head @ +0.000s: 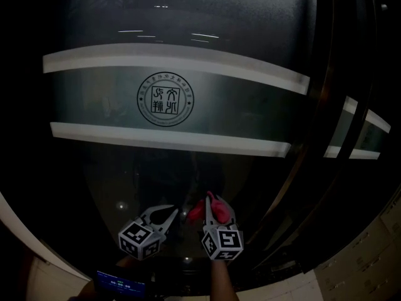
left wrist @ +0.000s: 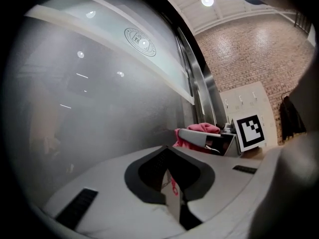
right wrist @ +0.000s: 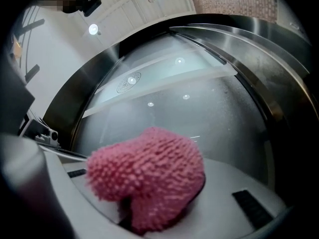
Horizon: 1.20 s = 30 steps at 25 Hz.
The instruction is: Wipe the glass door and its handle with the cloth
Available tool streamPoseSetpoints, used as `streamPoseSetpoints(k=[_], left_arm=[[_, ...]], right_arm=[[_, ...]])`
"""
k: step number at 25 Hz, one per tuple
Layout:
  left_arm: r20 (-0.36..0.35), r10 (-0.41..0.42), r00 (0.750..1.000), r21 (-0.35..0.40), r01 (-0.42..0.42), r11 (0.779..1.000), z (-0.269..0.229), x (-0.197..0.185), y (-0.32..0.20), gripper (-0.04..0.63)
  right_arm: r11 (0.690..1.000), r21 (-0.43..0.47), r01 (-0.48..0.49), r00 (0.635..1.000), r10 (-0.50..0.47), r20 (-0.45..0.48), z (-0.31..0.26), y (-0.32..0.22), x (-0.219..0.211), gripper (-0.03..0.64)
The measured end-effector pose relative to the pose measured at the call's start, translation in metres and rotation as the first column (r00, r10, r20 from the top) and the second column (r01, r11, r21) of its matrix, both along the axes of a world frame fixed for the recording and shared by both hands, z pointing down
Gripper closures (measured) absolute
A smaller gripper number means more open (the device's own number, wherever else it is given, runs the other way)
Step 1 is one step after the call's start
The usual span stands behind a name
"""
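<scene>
Wiping seems barely begun: the pink cloth [right wrist: 147, 176] is clenched in the right tool [head: 213, 209], glass door [right wrist: 209, 116] just ahead; left tool [left wrist: 168, 154] closed, empty.

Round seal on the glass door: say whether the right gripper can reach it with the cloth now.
Probably yes. The right gripper, shut on the pink cloth, hovers low before the glass door; nothing shows between it and the round seal higher up.

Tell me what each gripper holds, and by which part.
The right gripper clamps the fluffy pink chenille cloth by its bunched lower end; left gripper is shut, empty.
</scene>
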<state>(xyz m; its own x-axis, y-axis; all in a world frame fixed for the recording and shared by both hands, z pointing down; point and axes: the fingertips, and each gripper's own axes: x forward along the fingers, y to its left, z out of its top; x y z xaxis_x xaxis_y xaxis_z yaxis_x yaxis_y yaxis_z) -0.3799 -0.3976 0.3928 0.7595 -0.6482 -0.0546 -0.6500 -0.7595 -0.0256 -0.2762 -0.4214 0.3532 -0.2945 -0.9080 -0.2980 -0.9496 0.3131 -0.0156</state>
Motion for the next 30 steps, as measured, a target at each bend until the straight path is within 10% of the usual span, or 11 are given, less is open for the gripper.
streamPoseSetpoints(k=[8, 19, 24, 30], left_arm=[[0.051, -0.132, 0.990, 0.005, 0.132, 0.991, 0.013, -0.110, 0.004, 0.583], [0.094, -0.407, 0.908, -0.035, 0.412, 0.911, 0.046, -0.306, 0.013, 0.583], [0.095, -0.442, 0.892, -0.054, 0.448, 0.892, 0.054, -0.335, 0.015, 0.583], [0.079, -0.369, 0.926, -0.065, 0.374, 0.925, 0.051, -0.284, 0.010, 0.583]], right_arm=[[0.982, 0.036, 0.184, 0.983, -0.185, 0.022, 0.008, 0.017, -0.153, 0.558], [0.857, -0.014, 0.515, 0.856, -0.516, -0.032, 0.043, 0.020, -0.396, 0.558], [0.837, -0.024, 0.547, 0.836, -0.547, -0.040, 0.052, 0.019, -0.426, 0.558], [0.891, -0.058, 0.450, 0.890, -0.453, -0.054, 0.058, 0.009, -0.363, 0.558]])
